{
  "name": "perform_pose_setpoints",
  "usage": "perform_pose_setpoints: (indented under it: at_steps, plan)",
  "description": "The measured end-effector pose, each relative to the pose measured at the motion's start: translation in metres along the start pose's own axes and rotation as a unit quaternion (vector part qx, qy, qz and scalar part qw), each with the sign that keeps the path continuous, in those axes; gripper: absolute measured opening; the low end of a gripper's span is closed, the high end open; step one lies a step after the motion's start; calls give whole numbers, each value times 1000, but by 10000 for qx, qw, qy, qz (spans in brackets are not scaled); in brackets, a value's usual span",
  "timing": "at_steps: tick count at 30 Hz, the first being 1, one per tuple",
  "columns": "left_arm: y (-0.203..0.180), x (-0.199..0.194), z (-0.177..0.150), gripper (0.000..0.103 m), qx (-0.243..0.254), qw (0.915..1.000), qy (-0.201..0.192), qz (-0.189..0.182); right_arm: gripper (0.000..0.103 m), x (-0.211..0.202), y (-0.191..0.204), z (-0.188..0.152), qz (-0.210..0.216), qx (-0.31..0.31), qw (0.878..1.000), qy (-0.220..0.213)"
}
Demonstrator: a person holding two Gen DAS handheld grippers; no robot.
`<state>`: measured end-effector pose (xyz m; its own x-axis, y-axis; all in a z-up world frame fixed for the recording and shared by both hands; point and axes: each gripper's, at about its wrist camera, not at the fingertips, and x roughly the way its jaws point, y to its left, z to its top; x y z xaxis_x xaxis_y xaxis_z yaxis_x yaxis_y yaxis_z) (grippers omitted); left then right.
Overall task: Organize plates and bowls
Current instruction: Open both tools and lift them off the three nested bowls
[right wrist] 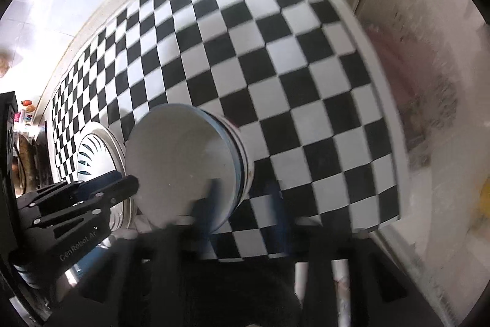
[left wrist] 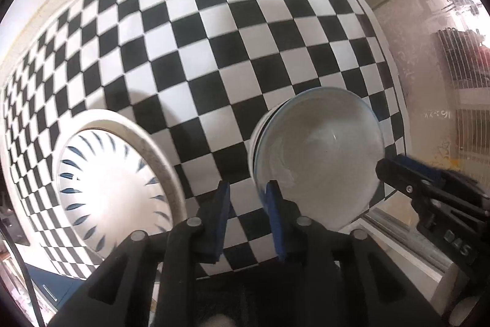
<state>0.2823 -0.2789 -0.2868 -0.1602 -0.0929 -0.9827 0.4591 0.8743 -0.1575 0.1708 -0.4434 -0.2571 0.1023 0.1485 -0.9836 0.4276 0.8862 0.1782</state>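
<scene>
On the checkered surface (left wrist: 214, 45) a stack of plain bowls (left wrist: 318, 161) is seen near its right edge, with a blue-petalled plate (left wrist: 113, 183) set in a wider plate toward the near left corner, the two groups apart. The left hand-held gripper (left wrist: 248, 219) is seen slightly parted, one blue pad (left wrist: 274, 213) just at the stack's rim, nothing pinched between the pads. The right hand-held gripper (right wrist: 245, 204) is blurred but spread wide, released, the stack's rim beside one finger and not pressed. The stacking appears done; the step in hand is judged a clean withdrawal. Both hand-held grippers are best drawn straight up, clear of the rim, so that the stack is not dragged or tipped.
</scene>
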Motion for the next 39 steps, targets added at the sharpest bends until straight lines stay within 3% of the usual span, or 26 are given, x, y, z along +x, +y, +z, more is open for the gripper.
perform_pose_setpoints:
  at_steps: [1, 4, 8, 9, 16, 24, 28, 36, 37, 39]
  plan:
    - [0, -6, -3, 23, 36, 10000, -70, 56, 101, -10, 1, -2, 21, -47, 9999, -144]
    - [3, -25, -11, 36, 124, 9992, -353, 129, 103, -35, 7, -10, -173, -177, 9985, -488]
    - [5, -58, -22, 83, 172, 9955, -872, 339, 103, -67, 18, -23, -434, -357, 9949, -834]
    - [5, -65, -25, 88, 170, 9940, -995, 423, 103, -77, 22, -28, -534, -431, 9931, -947]
    - [7, -111, -49, 92, 71, 9882, -1460, 464, 103, -132, 44, -59, -855, -740, 9830, -1449]
    - [-3, -147, -75, 92, 38, 9843, -1744, 279, 103, -175, 61, -83, -866, -859, 9761, -1801]
    - [-7, -155, -81, 92, 101, 9804, -1931, 370, 103, -172, 59, -83, -807, -818, 9778, -1751]
    - [-2, -131, -75, 91, -111, 9865, -1621, 195, 103, -147, 45, -74, -503, -544, 9866, -1451]
    - [-2, -129, -74, 89, -137, 9863, -1637, 169, 103, -145, 43, -73, -492, -513, 9871, -1435]
    - [-2, -125, -73, 56, -93, 9859, -1665, 128, 103, -141, 40, -69, -587, -471, 9870, -1418]
